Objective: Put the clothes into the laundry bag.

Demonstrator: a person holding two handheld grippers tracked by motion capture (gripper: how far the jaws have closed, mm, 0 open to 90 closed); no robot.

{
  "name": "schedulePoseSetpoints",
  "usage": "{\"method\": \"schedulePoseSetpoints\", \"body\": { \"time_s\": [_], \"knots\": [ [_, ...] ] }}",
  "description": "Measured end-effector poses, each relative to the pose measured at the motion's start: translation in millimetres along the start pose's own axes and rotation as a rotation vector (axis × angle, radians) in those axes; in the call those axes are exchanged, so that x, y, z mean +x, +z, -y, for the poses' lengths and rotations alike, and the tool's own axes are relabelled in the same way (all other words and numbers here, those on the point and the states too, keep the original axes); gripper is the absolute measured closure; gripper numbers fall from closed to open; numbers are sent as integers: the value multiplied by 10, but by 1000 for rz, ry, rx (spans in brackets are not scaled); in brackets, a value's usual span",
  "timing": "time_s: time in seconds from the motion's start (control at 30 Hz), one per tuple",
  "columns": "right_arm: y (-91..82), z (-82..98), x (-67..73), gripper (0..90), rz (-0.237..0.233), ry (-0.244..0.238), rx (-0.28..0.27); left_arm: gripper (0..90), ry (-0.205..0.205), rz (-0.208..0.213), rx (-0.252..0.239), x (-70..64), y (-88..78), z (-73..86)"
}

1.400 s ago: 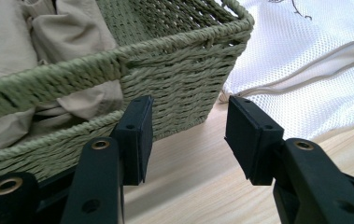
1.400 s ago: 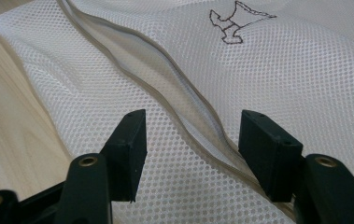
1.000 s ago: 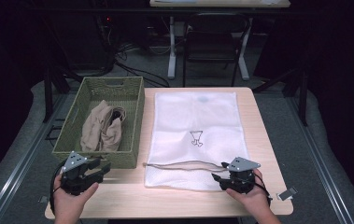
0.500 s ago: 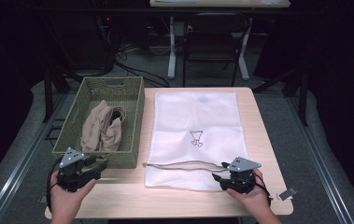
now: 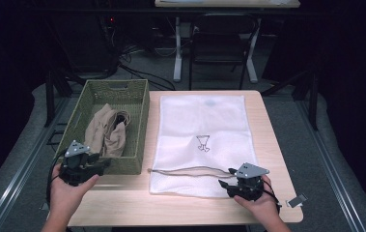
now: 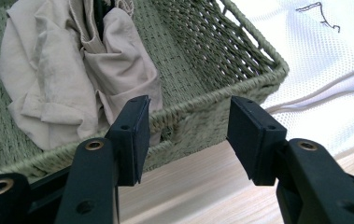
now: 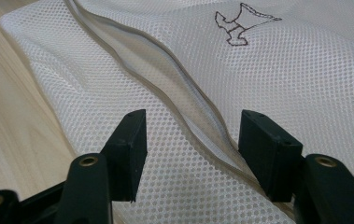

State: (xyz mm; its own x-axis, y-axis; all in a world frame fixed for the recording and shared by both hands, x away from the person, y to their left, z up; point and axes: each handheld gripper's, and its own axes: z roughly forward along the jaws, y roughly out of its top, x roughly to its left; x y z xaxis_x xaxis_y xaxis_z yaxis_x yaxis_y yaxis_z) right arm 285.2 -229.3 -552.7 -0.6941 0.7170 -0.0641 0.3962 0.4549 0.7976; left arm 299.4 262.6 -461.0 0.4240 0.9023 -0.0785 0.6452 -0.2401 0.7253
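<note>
Landmark: the green woven basket point(image 5: 86, 113).

Nearest the person, the left gripper point(image 5: 104, 166) is held just in front of the basket's near wall, at its near-left corner, pointing across that wall. In the left gripper view the jaws are seen apart with nothing between them (gap roughly half open); near rim and wall of the basket point(image 6: 221, 100) are framed in the gap, not touched. Bare wooden table point(image 6: 202, 186) lies under the jaws.

The right gripper point(image 5: 225, 184) is held well to the right of the basket, over the near edge of the white mesh laundry bag point(image 5: 202, 121). Its jaws are likewise apart, nothing clamped. In the right gripper view the mesh bag point(image 7: 305, 79) lies under the jaws, and the bag's zipper opening point(image 7: 174, 79) runs up between them (slightly gaped, grey tape edges visible). Whether the pads rest on the mesh cannot be told.

Inside the basket, a crumpled beige garment point(image 5: 105, 130) lies toward the left and middle, with something dark in its folds; in the left gripper view the garment point(image 6: 62, 70) is seen just behind the near wall.

The laundry bag lies flat on the table just right of the basket, its long side parallel to the basket's right wall, a small dark printed figure point(image 5: 203, 143) at its centre.
</note>
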Motion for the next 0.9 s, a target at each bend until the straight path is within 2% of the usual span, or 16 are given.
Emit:
{"method": "schedulePoseSetpoints", "body": {
  "time_s": [0.13, 0.2, 0.23, 0.5, 0.63, 0.8, 0.9],
  "knots": [
    [5, 3, -3, 423, -1, 0, 1, 488, -3, 5, 8, 21, 8, -59],
    [5, 5, -7, 424, -1, 3, 0, 502, -6, -7, 21, 34, 16, -120],
    [6, 6, -8, 424, -2, 4, 1, 526, -3, -11, 34, 44, 22, -139],
    [7, 8, -8, 425, -3, 4, 2, 551, 11, -17, 48, 78, 74, -250],
    [7, 8, -9, 425, -3, 4, 2, 635, 24, -21, 56, 95, 89, -294],
    [6, 8, -9, 426, -4, 5, 0, 642, 16, -14, 62, 133, 111, -331],
    [6, 8, -10, 426, -5, 5, 1, 613, 17, -17, 70, 152, 135, -370]
  ]
}}
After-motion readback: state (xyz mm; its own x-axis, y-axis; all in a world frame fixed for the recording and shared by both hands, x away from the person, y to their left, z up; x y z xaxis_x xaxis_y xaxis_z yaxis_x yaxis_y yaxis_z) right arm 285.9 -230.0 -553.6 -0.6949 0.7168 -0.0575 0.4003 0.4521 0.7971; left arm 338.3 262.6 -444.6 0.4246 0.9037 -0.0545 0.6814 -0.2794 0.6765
